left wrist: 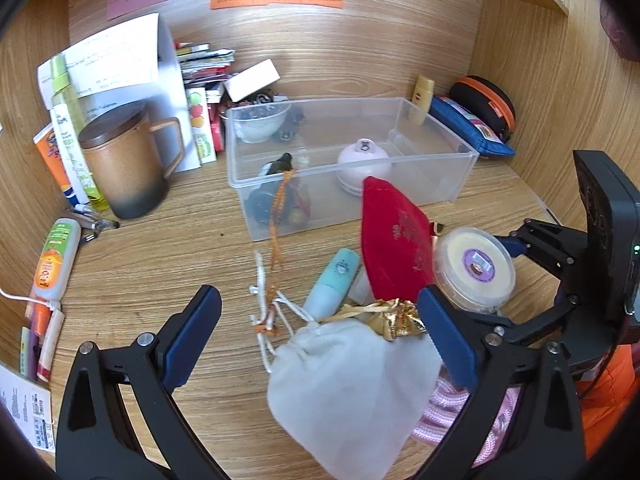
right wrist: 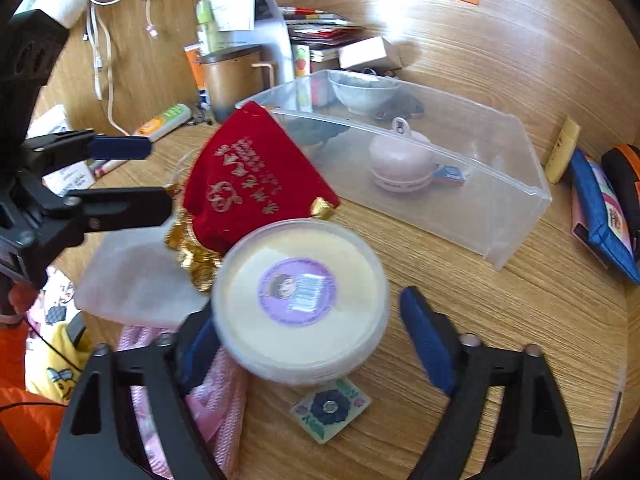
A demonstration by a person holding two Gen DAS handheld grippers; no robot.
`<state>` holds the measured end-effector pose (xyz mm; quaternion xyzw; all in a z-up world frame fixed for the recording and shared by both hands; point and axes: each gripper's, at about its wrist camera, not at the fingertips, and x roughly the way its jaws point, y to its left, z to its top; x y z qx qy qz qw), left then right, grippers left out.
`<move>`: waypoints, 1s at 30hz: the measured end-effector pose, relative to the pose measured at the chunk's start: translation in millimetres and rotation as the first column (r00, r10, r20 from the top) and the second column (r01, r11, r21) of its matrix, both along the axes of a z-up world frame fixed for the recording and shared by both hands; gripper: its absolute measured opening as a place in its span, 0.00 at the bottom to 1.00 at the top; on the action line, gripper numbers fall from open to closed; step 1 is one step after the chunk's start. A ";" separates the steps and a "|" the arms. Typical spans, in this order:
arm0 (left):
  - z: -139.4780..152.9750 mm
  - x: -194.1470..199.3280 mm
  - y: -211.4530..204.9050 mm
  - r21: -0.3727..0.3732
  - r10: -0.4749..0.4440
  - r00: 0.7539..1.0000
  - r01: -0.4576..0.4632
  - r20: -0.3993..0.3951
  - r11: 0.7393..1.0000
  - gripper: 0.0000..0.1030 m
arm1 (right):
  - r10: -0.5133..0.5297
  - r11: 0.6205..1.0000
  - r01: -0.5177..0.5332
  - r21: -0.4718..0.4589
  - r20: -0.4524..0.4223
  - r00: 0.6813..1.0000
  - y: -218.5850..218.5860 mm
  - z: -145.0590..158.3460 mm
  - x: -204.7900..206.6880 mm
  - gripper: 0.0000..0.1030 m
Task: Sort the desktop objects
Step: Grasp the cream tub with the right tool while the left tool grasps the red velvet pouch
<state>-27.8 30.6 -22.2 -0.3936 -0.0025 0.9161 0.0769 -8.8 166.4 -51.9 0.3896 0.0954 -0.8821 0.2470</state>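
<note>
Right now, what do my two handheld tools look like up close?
Both match: the left tool and right tool have black angular plastic arms with silver pivot bolts and dark blue ribbed pads. The right tool's black body shows a small green light. Orange fabric shows behind it.

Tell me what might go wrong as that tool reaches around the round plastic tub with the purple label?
1. The right tool straddles the round clear tub with the purple label, and a gap shows beside its right finger, so the tub could slip or tip.
2. The red velvet pouch leans against the tub; lifting may topple or drag it.
3. The left tool hangs open over the white drawstring bag close by, so the two could bump.
</note>
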 end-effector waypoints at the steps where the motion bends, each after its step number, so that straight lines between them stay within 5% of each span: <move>1: -0.3 -1.0 1.9 0.002 -0.007 1.000 0.007 0.002 1.000 0.97 | 0.005 1.000 -0.005 0.004 -0.006 1.000 -0.3 1.6 1.8 0.63; 17: -25.7 -44.1 49.8 -0.052 -0.119 0.987 0.125 0.109 0.991 0.97 | -0.105 0.994 0.105 0.004 -0.015 0.994 41.5 -0.5 -7.0 0.63; 25: -27.1 -44.5 54.5 -0.133 -0.094 0.995 0.099 0.044 0.986 0.96 | -0.103 0.995 0.103 -0.011 -0.022 0.994 49.2 -2.8 -9.9 0.64; 27: -25.9 -43.1 54.3 -0.145 -0.095 0.995 0.099 0.035 0.984 0.93 | -0.102 0.995 0.102 -0.009 -0.020 0.995 49.0 -3.2 -10.5 0.64; 30: -27.6 -45.4 55.7 -0.145 -0.101 0.994 0.107 0.050 0.984 0.74 | -0.108 0.994 0.108 -0.016 -0.016 0.994 49.2 -3.6 -11.5 0.63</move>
